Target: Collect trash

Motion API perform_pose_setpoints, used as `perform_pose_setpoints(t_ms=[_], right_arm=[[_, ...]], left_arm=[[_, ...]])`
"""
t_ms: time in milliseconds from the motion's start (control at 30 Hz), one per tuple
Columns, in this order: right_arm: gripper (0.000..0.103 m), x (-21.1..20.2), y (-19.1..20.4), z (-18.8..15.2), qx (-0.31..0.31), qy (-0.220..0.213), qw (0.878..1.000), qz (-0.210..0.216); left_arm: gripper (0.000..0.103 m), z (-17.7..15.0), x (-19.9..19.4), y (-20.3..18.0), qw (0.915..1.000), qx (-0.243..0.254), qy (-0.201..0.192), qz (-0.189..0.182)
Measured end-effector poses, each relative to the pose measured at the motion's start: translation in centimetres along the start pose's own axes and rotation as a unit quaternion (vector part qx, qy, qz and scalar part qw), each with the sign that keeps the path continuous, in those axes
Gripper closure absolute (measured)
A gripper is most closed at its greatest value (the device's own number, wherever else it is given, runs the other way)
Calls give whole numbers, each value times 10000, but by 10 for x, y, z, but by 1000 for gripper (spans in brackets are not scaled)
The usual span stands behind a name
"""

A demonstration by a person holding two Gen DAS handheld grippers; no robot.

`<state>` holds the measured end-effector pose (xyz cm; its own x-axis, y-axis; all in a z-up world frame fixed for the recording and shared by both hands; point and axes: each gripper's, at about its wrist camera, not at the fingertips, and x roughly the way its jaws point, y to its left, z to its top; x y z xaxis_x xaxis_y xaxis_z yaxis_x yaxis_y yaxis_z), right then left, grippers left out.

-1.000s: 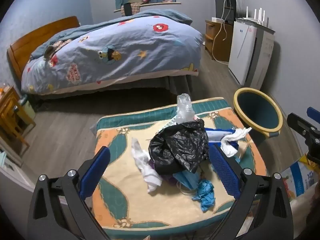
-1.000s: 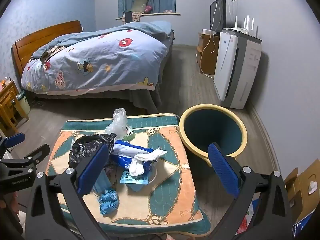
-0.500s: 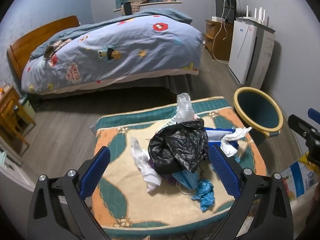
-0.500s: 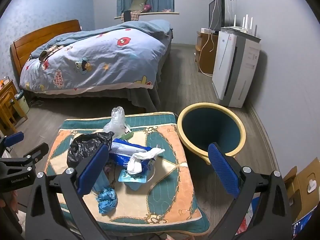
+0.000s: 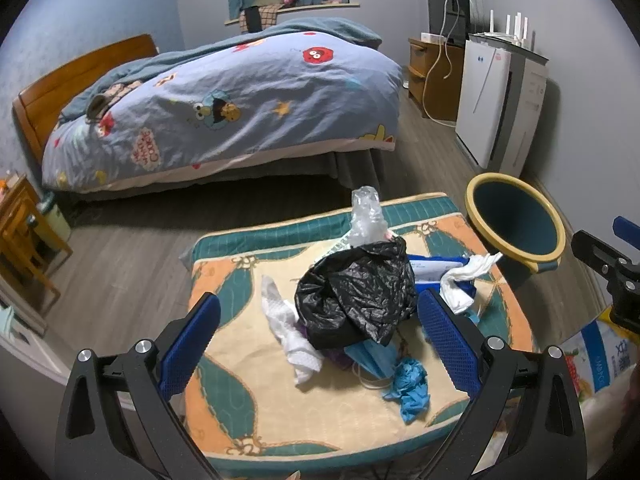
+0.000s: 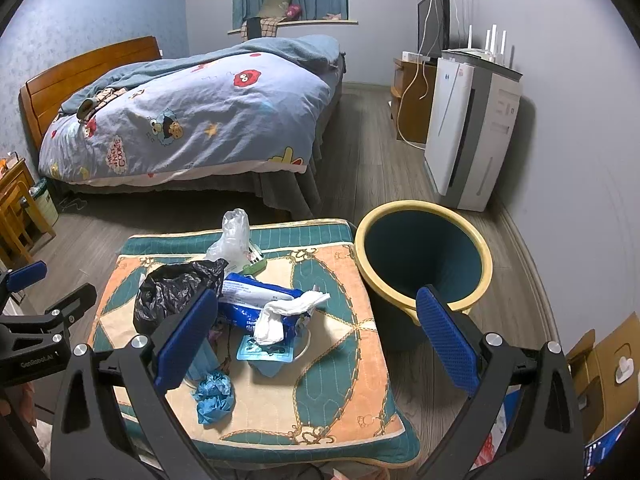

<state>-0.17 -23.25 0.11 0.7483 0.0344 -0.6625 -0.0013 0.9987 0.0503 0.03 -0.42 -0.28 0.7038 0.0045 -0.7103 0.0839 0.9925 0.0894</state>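
A pile of trash lies on a patterned cushion (image 5: pixel 240 392) (image 6: pixel 340 368): a black plastic bag (image 5: pixel 356 292) (image 6: pixel 172 288), a clear plastic bag (image 5: pixel 366 216) (image 6: pixel 232 236), white tissues (image 5: pixel 292 336) (image 6: pixel 288 312), a blue wipes pack (image 6: pixel 256 300), a crumpled blue glove (image 5: pixel 408 384) (image 6: pixel 214 396). A teal bin with a yellow rim (image 5: pixel 516 220) (image 6: pixel 424 256) stands right of the cushion. My left gripper (image 5: pixel 318 344) is open and empty above the cushion's near edge. My right gripper (image 6: pixel 316 344) is open and empty, above the cushion's right side.
A bed with a blue cartoon duvet (image 5: pixel 224 108) (image 6: pixel 188 120) lies beyond the cushion. A white air purifier (image 6: pixel 468 136) and a wooden cabinet (image 6: pixel 412 100) stand along the right wall. A cardboard box (image 6: pixel 600 364) sits at the right. Wooden furniture (image 5: pixel 20 232) stands at the left.
The right gripper's view has shifted slightly, with the cushion and bin a little closer. The left gripper has barely moved. Both stay open.
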Motion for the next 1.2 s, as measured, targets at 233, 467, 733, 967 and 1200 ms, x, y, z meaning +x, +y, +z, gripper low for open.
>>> perform_pose_setpoints(t_ms=[233,467,733,967,1200], right_arm=[[6,0,0,-1,1,21,10000,-6],[6,3,1,-3,-14,57,10000,-18],[6,5,3,-4,-42,99,9999,-16],[6,4,3,-3,-43,124,9999,-16],[6,5,3,-3,-40,141,9999,-12]], left_arm=[[5,0,0,-1,10000,-2,5,2],[5,0,0,-1,10000,-2,0,3],[5,0,0,0,10000,-2,-3,0],[5,0,-1,-1,10000,2,-2,4],[5,0,0,0,10000,-11,-9,-6]])
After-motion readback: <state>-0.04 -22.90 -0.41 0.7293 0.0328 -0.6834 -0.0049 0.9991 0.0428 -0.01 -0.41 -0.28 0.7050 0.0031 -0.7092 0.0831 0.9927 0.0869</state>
